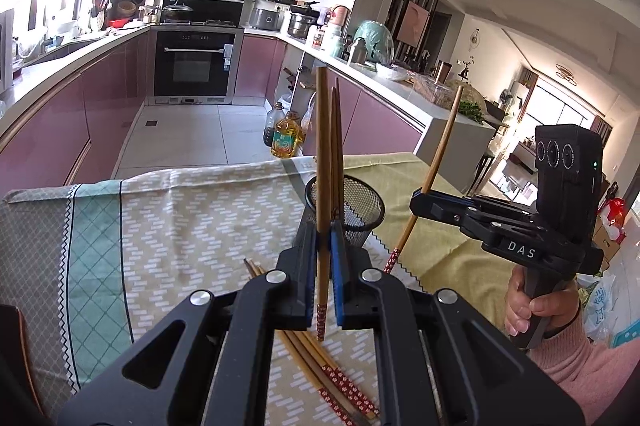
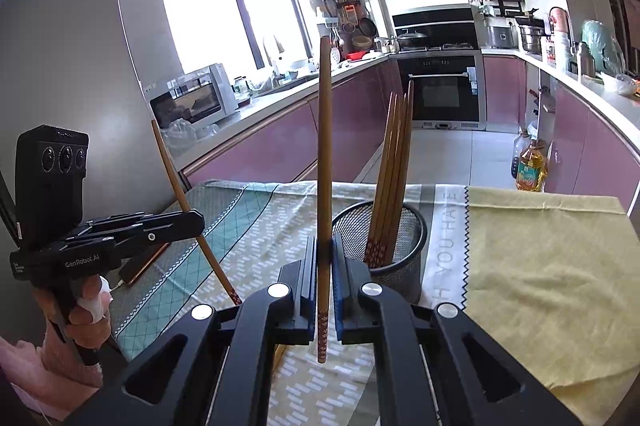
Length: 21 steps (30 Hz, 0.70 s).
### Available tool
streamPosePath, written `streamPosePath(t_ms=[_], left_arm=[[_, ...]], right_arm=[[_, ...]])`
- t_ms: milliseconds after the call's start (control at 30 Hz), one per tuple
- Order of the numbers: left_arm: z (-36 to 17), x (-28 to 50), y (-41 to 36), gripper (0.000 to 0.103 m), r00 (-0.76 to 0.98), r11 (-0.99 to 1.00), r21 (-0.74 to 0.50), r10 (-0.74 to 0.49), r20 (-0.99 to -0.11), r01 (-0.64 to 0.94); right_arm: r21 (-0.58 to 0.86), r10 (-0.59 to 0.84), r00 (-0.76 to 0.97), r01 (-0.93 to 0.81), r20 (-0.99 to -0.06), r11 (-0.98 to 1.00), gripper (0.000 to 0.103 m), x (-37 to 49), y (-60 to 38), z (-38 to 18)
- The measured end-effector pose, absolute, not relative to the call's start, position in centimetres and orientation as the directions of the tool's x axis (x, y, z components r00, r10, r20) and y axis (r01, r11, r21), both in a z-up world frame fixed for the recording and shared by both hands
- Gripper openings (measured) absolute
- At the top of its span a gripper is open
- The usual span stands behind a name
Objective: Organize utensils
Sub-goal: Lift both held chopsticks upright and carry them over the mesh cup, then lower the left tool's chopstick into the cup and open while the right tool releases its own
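It was a kitchen with pink cupboards, a black oven (image 1: 194,64) and a big window (image 2: 224,6). In front stood a desk under a patterned cloth (image 1: 192,222), with a yellow cloth (image 2: 540,266) on its right side.

On the left, the left gripper (image 1: 324,238) had its jaws pinching one brown chopstick (image 1: 322,162). That chopstick stood almost straight up, with its red dotted end pointing down. Under the gripper, more chopsticks (image 1: 320,366) lay flat on the patterned cloth.

In the middle of the desk stood a black mesh cup (image 2: 394,238). A bunch of chopsticks (image 2: 394,162) stood in it, leaning to the right, with their red ends at the bottom.

On the right, the right gripper (image 2: 325,246) had its jaws pinching another chopstick (image 2: 325,146). It also stood nearly straight, red end down, just beside the cup and above the cloth. A hand (image 1: 536,302) in a pink sleeve held that gripper's handle.
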State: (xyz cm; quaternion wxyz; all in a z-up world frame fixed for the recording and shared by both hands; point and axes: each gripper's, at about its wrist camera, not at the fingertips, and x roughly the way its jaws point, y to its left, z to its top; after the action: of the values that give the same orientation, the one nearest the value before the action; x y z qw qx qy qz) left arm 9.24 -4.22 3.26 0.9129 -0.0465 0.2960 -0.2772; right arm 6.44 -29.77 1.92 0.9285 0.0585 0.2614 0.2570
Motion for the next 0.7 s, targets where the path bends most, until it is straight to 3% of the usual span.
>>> streamPosePath(t_ms=[700], left_arm=[[7.5,12.6,-6.7,0.007,0.699,0.815,-0.251,-0.577,-0.423,0.522]], right_arm=[[0.211,0.484,0.793,-0.435,-0.371,0.875,0.006,8.4,-31.3,6.0]])
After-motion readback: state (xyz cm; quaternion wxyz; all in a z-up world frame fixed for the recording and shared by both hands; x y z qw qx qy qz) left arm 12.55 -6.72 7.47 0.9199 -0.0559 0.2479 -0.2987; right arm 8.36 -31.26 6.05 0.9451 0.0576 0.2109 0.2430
